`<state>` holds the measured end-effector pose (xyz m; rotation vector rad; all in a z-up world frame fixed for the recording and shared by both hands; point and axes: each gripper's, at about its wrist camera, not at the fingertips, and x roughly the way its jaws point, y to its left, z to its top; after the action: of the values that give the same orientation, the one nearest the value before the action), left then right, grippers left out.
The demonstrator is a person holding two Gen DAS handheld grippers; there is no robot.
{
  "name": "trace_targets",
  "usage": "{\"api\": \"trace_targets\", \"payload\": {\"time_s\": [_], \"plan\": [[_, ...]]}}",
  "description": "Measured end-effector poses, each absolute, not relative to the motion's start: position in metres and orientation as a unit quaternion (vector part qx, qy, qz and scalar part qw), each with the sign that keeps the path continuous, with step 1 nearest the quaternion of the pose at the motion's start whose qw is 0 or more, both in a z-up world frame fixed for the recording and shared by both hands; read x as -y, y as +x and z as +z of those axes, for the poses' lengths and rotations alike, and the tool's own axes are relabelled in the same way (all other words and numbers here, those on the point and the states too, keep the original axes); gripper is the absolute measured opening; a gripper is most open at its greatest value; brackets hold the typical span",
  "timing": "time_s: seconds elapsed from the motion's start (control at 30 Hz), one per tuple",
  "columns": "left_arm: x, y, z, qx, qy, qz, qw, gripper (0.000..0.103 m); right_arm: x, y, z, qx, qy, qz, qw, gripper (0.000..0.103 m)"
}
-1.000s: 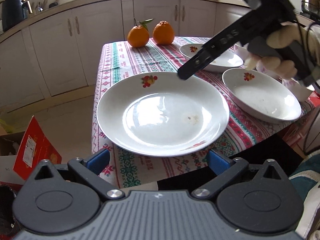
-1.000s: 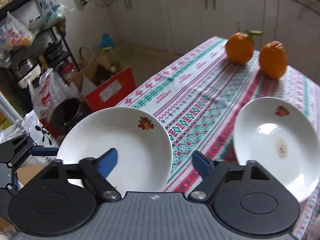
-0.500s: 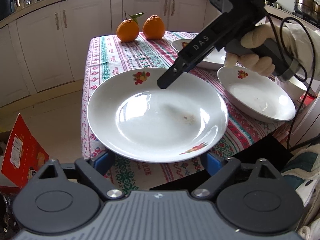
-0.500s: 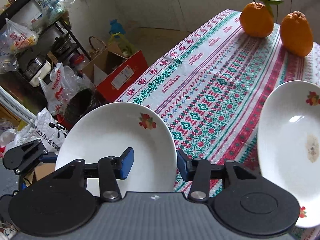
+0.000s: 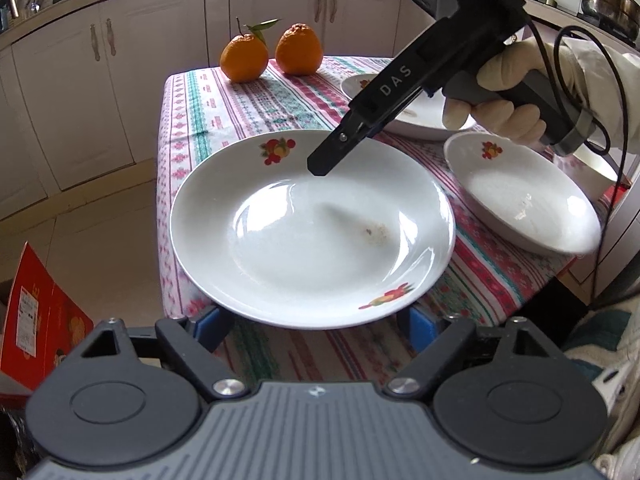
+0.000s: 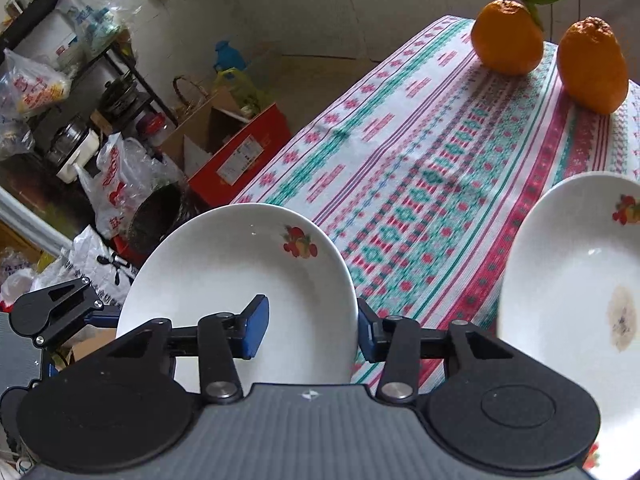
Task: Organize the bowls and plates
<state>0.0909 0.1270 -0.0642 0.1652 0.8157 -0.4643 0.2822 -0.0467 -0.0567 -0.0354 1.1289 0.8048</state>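
So since a second ago my right gripper (image 6: 310,332) has swung in over the far rim of the fruit-print plate (image 5: 304,240) and gone from half open to as tight as it gets. The rim sits between the pads, one over the inside and one outside, so I'd call that a grip on the rim. My left gripper (image 5: 314,322) has crept in too. Its jaws are closing from wide, with the plate's near rim between them, but the blue pads look tucked just under the rim, not pressing on it. The plate is at the corner of the table, on the striped tablecloth (image 5: 248,108), sticking out past the edge. I can't tell if it's lying flat on the cloth or already tipped up a bit. I figure this is the pick-up step. Next I'd want the left side to actually bite, then lift level with both hands and carry it over to the second plate (image 5: 520,196) on my right to stack. It's round, so no real long axis. The open face points up, and the fruit decal is on the side toward the two oranges (image 5: 244,58).
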Motion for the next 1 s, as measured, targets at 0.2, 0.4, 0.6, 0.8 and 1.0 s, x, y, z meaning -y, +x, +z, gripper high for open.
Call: {"api": "trace_targets", "payload": {"time_s": [0.2,0.4,0.6,0.8,1.0], "plan": [[-0.129,0.122,-0.066,-0.389,0.089,-0.229,0.888,0.087,0.048,0.309,-0.055,-0.510,-0.008,0.357,0.782,0.051],[-0.130,0.147,-0.067,-0.387,0.094,-0.233,0.887,0.087,0.047,0.330,-0.055,-0.503,-0.012,0.342,0.794,0.051],[-0.128,0.159,-0.069,-0.381,0.104,-0.237,0.887,0.087,0.049,0.340,-0.060,-0.503,-0.012,0.328,0.800,0.051],[-0.128,0.161,-0.069,-0.378,0.113,-0.239,0.887,0.087,0.050,0.344,-0.062,-0.501,-0.007,0.325,0.802,0.051],[-0.126,0.165,-0.070,-0.377,0.117,-0.239,0.887,0.087,0.051,0.344,-0.062,-0.500,-0.008,0.325,0.803,0.052]]}}
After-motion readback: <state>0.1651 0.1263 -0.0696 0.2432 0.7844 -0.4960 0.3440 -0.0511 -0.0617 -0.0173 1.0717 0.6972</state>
